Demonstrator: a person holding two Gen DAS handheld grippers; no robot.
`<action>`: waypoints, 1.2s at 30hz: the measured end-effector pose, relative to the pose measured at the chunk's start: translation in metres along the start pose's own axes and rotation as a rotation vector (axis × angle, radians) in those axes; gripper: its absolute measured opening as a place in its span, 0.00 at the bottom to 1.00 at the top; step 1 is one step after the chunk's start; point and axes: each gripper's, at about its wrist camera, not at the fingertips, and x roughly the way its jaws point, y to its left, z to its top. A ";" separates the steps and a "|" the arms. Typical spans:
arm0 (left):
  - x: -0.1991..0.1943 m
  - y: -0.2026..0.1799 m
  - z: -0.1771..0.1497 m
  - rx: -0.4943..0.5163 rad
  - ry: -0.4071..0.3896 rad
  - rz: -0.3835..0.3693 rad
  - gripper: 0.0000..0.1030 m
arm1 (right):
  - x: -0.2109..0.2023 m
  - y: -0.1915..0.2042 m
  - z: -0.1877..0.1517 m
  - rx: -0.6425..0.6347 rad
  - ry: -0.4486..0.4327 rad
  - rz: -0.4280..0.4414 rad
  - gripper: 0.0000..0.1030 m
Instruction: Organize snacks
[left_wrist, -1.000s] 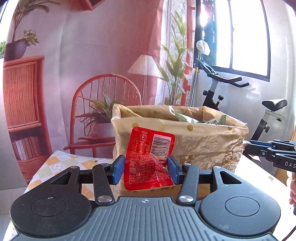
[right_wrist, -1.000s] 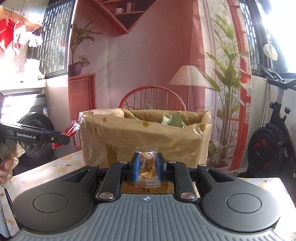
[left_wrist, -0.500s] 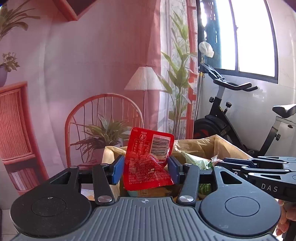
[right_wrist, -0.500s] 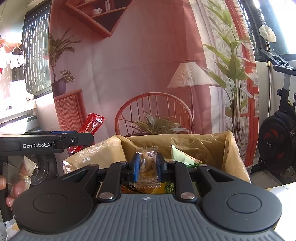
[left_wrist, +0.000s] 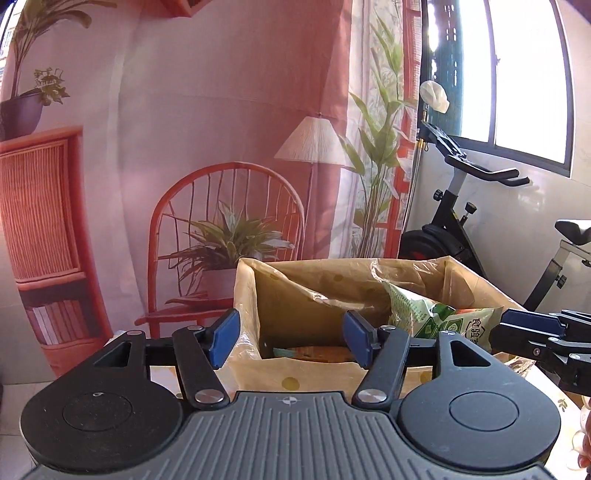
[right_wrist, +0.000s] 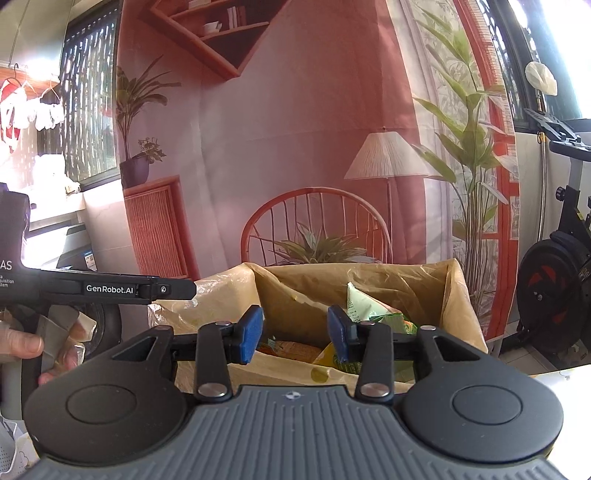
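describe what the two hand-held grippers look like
Both hand-held grippers match: the left hand-held gripper and right hand-held gripper have blue pads on black linkage arms with silver pivot bolts, round black discs and a ribbed grey body. Side on, white "GenRobot.AI" lettering shows.

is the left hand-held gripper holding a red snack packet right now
No, the left hand-held gripper has nothing between its opening jaws; only the lined box shows beyond them.

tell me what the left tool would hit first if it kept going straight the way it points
Likely the lined box: the left tool, opening and empty, aims into its open top, toward the far inner wall. Depth is unclear.
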 end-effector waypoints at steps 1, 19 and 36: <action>-0.006 -0.001 -0.002 -0.004 -0.005 -0.007 0.65 | -0.004 0.001 -0.002 -0.008 -0.002 0.005 0.41; -0.011 0.009 -0.091 0.009 0.164 -0.059 0.72 | -0.017 -0.005 -0.119 -0.004 0.326 -0.002 0.46; 0.012 -0.003 -0.121 -0.004 0.263 -0.090 0.72 | 0.001 -0.009 -0.176 -0.012 0.499 -0.009 0.50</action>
